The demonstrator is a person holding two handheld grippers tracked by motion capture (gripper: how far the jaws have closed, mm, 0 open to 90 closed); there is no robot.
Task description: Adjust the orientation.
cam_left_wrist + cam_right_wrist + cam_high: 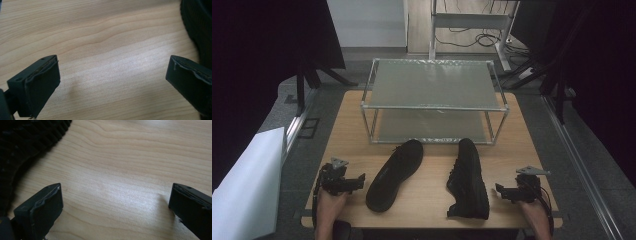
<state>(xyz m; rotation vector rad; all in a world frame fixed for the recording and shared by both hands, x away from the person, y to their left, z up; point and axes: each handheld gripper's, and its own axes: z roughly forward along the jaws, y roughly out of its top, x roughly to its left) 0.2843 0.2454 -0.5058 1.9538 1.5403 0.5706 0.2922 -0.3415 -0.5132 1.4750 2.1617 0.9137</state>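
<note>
Item 1, nearest edge. Left gripper [360,181], held in a hand at the table's front left corner, jaws wide apart with nothing between them; in the left gripper view bare wood lies between the pads. It points toward the left shoe, close beside it but apart.

Item 2, nearest edge. Right gripper [499,189], front right corner, jaws likewise spread and empty, aimed at the right shoe, just short of its side.

Item 3. Left shoe [394,174], black, tipped on its side so the sole faces outward, lying slantwise, toe toward the rack.

Item 4. Right shoe [469,179], black, upright on its sole, laces showing, toe toward the rack.

Item 5. Table [427,197], light wood.

Item 6, farthest. Rack [434,106], metal frame, two shelves, standing at the table's far half; both shelves look bare. The toes of the shoes lie just before its lower shelf.

Handling note, by judgement: the work appears to be shelving the pair. Each gripper would do best to close across the heel collar or upper, not the slick sole. The tipped shoe likely wants righting first. Lift clear of the frame's front bar before sliding in.
</note>
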